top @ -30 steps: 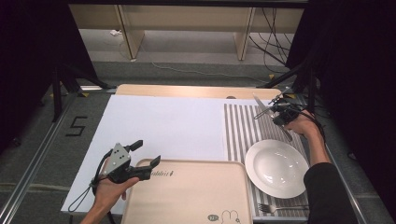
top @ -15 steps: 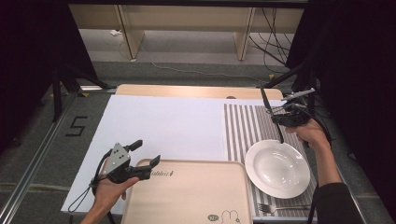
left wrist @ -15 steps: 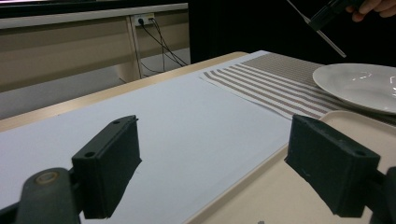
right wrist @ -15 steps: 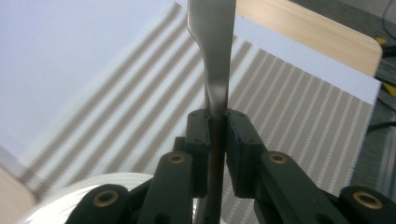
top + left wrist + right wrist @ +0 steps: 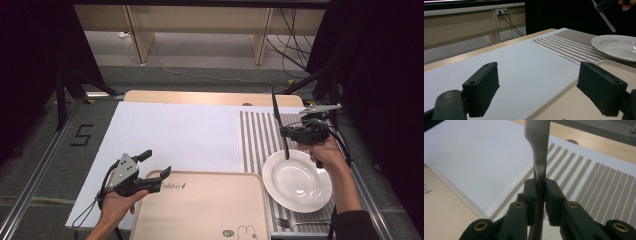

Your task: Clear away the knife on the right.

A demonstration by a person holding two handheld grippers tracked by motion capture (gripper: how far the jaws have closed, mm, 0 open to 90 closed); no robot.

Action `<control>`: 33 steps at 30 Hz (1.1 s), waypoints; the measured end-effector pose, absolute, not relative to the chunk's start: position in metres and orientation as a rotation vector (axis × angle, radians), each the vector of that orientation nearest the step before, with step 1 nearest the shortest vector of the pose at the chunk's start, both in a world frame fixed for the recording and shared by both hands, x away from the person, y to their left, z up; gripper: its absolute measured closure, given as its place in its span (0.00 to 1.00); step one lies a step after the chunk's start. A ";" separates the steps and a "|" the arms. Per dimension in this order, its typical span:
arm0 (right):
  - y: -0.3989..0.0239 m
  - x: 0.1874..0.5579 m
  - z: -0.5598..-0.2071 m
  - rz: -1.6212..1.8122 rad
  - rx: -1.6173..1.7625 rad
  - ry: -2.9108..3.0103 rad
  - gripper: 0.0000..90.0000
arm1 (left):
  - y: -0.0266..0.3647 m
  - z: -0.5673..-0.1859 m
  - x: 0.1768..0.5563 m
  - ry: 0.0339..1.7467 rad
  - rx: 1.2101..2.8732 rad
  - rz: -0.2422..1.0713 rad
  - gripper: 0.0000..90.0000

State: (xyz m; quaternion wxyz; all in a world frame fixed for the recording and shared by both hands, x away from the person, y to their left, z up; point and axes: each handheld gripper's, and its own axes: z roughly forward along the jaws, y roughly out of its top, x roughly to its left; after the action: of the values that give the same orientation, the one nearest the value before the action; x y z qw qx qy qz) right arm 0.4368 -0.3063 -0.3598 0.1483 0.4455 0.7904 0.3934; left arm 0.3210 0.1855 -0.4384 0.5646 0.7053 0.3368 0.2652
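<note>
The right tongs (image 5: 539, 185) are pinching a slim metal utensil, probably a knife (image 5: 280, 129), which risks slipping onto the white plate (image 5: 297, 181), while the left tongs (image 5: 156, 164) are gaping.

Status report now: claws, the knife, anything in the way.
Right claw shut on knife, held above plate. Left claw open by tray. Nothing in the way.

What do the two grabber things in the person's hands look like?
Both are black, each with two blocky black jaws on hinged arms with brass-coloured pins. The left gripper carries a grey three-cornered plate on top and trails a black cable. The right gripper also has a grey plate and a black cable. A dark sleeve covers the right forearm.
</note>
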 end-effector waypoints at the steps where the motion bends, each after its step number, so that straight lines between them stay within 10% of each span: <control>1: -0.307 0.435 -0.357 1.101 1.280 2.316 0.90 | 0.186 -0.438 0.321 0.790 1.660 0.624 0.19; 33: -0.258 0.363 -0.356 1.319 1.219 2.425 0.90 | 0.186 -0.437 0.319 0.782 1.647 0.631 0.19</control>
State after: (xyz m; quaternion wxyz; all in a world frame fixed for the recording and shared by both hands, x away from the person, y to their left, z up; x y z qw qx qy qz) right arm 0.3628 -0.2581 -0.3565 0.0619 0.4032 0.8021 0.4362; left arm 0.3192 0.1859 -0.4369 0.5696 0.7017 0.3330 0.2689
